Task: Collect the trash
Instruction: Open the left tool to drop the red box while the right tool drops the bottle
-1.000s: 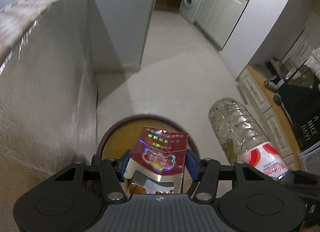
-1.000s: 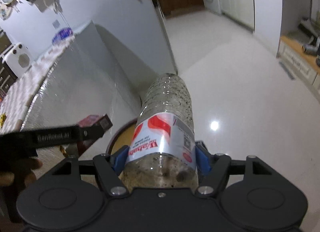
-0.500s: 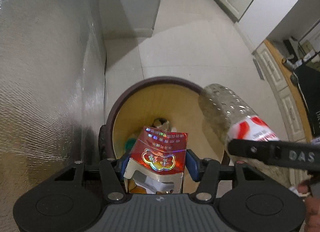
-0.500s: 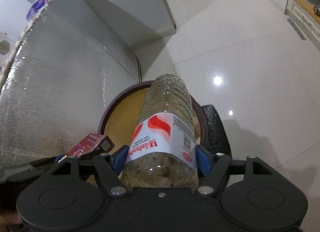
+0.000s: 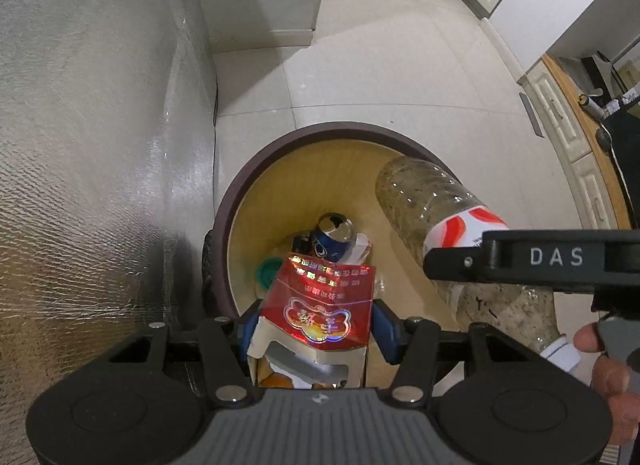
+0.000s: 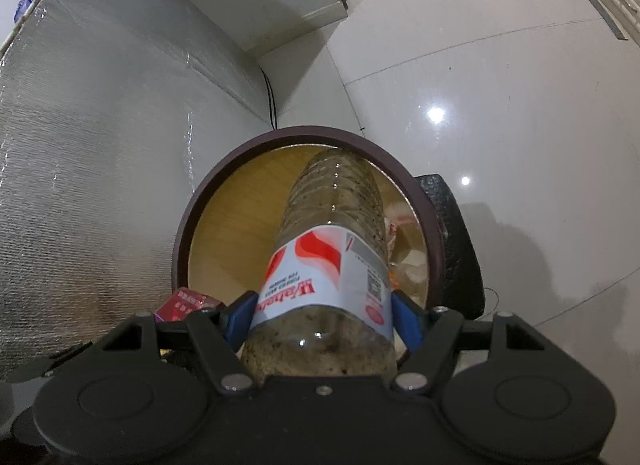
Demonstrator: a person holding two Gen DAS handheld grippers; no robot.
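Observation:
My left gripper (image 5: 316, 329) is shut on a red cigarette carton (image 5: 320, 305) and holds it over the near edge of a round trash bin (image 5: 320, 133) with a dark rim and tan inside. My right gripper (image 6: 320, 317) is shut on a dirty clear plastic bottle (image 6: 332, 233) with a red-and-white label; the bottle's base points into the bin (image 6: 304, 135). The bottle also shows in the left wrist view (image 5: 424, 205), and the carton in the right wrist view (image 6: 184, 303). A blue can (image 5: 332, 237) and a green lid (image 5: 270, 271) lie in the bin.
A silver foil-covered wall or cabinet side (image 5: 88, 165) stands close on the left of the bin. A black object (image 6: 456, 241) sits against the bin's right side. Glossy tiled floor (image 6: 500, 105) spreads to the right, with white cabinets (image 5: 568, 121) beyond.
Both grippers have tilted down and moved closer over the bin. The bin's inside and its trash have come into view. Both still hold their items.

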